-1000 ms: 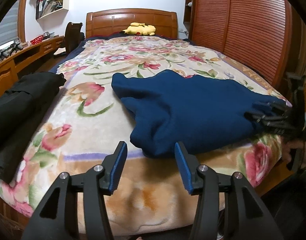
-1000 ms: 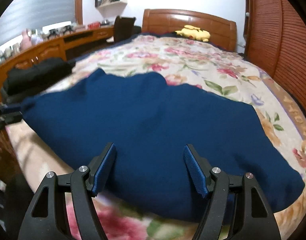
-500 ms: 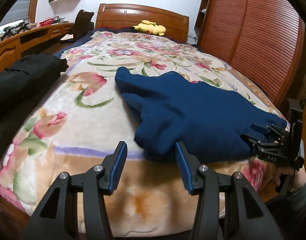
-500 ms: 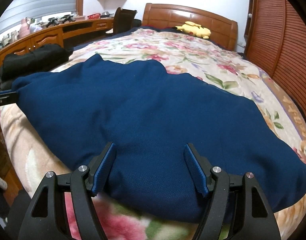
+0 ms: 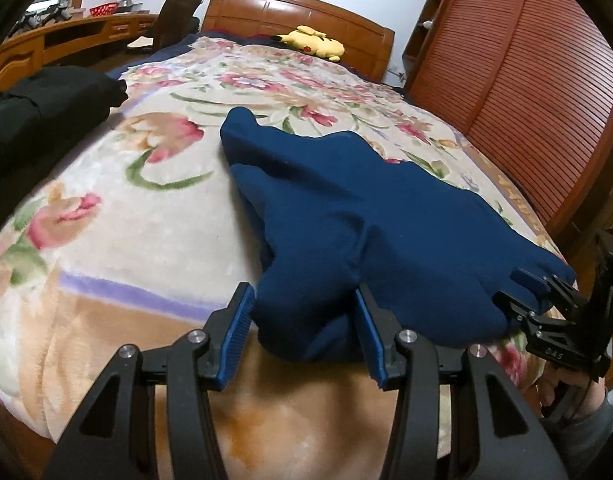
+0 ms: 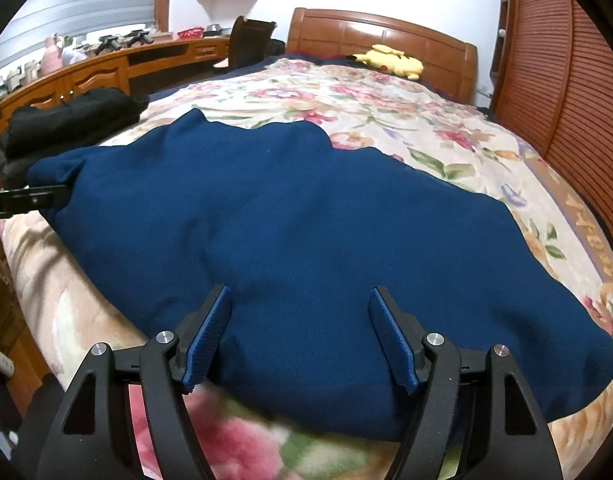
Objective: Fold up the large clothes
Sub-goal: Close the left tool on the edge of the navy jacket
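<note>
Navy garment (image 6: pixel 290 216) flat on bed (image 5: pixel 118 232); both hand-held grippers, left (image 5: pixel 302 336) & right (image 6: pixel 298 336), open astride its hem.

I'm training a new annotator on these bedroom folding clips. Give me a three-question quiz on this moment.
1. True or false: the left gripper has its open jaws on either side of a bunched corner of the navy garment.
2. What lies against the headboard? A) yellow plush toy B) pillow C) laptop
3. Fill in: the black clothing lies at the bed's ____ edge in the right wrist view.

Key: 1 true; 2 A; 3 left
</note>
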The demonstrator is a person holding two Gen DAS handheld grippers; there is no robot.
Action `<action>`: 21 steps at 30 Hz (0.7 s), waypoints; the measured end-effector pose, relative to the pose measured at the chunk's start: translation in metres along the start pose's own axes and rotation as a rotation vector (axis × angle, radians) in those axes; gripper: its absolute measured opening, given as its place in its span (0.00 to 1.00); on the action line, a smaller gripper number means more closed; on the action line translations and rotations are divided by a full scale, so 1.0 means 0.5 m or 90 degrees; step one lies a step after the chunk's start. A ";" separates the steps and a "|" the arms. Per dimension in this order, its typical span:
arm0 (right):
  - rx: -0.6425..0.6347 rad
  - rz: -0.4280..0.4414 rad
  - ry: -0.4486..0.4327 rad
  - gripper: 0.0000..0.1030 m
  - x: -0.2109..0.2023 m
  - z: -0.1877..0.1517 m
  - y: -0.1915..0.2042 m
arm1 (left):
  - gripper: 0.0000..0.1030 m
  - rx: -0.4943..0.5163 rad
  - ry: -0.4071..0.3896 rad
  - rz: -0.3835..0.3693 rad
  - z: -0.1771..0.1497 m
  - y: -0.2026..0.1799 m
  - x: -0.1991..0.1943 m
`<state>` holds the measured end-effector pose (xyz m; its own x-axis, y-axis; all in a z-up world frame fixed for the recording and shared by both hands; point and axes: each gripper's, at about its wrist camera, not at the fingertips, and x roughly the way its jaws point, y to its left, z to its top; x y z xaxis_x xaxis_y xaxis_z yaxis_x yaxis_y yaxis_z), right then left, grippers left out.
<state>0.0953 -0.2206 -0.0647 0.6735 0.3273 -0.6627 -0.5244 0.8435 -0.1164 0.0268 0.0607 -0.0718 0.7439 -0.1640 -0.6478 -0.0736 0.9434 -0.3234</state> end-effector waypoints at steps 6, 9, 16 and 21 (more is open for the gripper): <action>0.007 -0.004 -0.008 0.71 -0.012 -0.002 -0.013 | 0.47 -0.037 -0.003 -0.011 0.003 0.005 0.008; 0.017 -0.015 -0.012 0.71 -0.020 -0.001 -0.025 | 0.28 -0.022 -0.004 -0.027 0.010 -0.008 0.008; 0.051 -0.004 -0.002 0.71 -0.029 -0.002 -0.060 | 0.05 0.039 -0.039 -0.021 0.058 -0.074 -0.023; 0.094 -0.030 -0.018 0.71 -0.060 0.000 -0.121 | 0.03 0.091 -0.082 -0.041 0.108 -0.156 -0.060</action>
<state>0.1070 -0.2815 -0.0375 0.7107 0.2962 -0.6382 -0.4109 0.9110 -0.0348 0.0460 0.0077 0.0100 0.8234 -0.1963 -0.5324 0.0655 0.9649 -0.2544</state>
